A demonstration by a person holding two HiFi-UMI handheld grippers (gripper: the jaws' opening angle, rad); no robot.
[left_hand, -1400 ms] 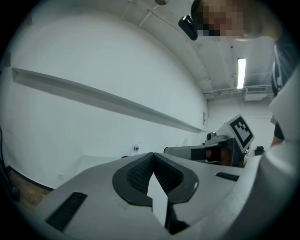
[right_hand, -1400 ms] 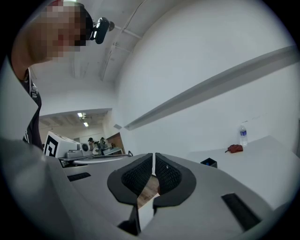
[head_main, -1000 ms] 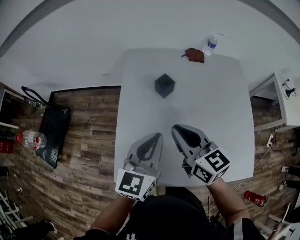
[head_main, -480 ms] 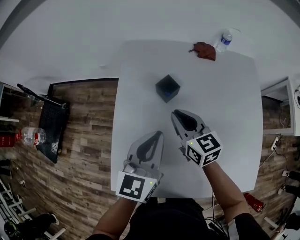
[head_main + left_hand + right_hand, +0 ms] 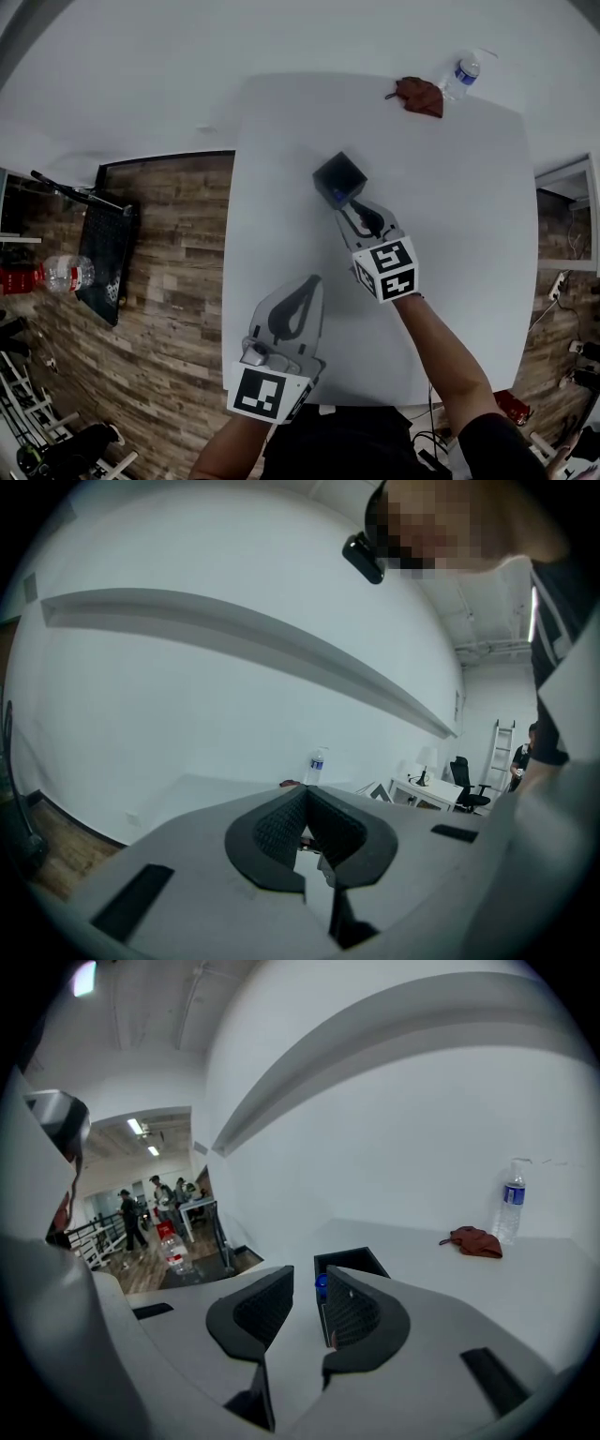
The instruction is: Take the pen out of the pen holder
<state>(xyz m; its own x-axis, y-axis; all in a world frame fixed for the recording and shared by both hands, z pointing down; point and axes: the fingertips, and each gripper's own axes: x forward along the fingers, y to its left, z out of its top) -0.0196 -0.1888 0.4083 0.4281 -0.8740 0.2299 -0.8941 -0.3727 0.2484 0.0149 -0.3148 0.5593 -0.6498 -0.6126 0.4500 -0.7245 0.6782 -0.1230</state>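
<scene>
A black square pen holder [image 5: 339, 178] stands on the white table [image 5: 450, 206], near the middle. In the right gripper view the holder [image 5: 352, 1261] lies just ahead, with a blue pen top [image 5: 322, 1285] showing at its near side. My right gripper [image 5: 349, 208] reaches up to the holder's near edge. Its jaws have just been opening, and the right gripper [image 5: 307, 1277] now stands open with nothing between them. My left gripper [image 5: 307, 283] hangs over the table's near left part, well short of the holder. The left gripper [image 5: 306, 794] is shut and empty.
A water bottle [image 5: 461, 73] and a crumpled red cloth [image 5: 419, 94] sit at the table's far right corner. On the wooden floor to the left lie a black bag [image 5: 108, 262] and a plastic bottle [image 5: 56, 275]. A white wall runs behind the table.
My right gripper has moved forward across the table to the pen holder, and its jaws have gone from shut to open. The left gripper has stayed near the table's front edge.
</scene>
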